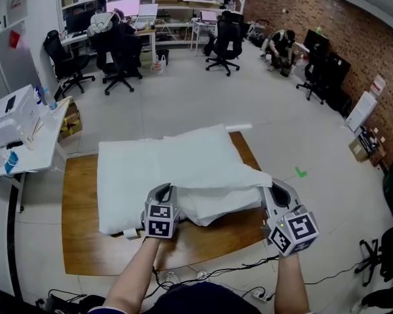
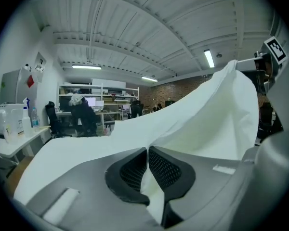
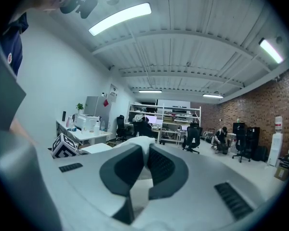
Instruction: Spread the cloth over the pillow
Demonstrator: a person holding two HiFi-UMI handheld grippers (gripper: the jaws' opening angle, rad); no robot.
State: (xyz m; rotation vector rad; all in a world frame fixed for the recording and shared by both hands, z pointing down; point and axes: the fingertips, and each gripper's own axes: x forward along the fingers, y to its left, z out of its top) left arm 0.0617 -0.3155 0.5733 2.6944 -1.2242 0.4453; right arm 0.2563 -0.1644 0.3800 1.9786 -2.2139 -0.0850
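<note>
A white cloth (image 1: 196, 159) lies over a white pillow (image 1: 213, 209) on a wooden table (image 1: 78, 195). My left gripper (image 1: 165, 190) is at the near edge of the cloth, left of centre. In the left gripper view its jaws (image 2: 147, 150) are shut on a fold of cloth (image 2: 202, 124) that rises to the right. My right gripper (image 1: 270, 187) holds the cloth's near right corner, lifted off the table. In the right gripper view the gripper (image 3: 145, 150) is shut on a bunch of white cloth (image 3: 139, 142).
A white desk (image 1: 26, 142) with bottles and boxes stands left of the table. Black office chairs (image 1: 118, 51) and shelving are across the room, and a person (image 1: 280, 44) sits by the brick wall. Cables (image 1: 236, 270) trail on the floor at the table's near edge.
</note>
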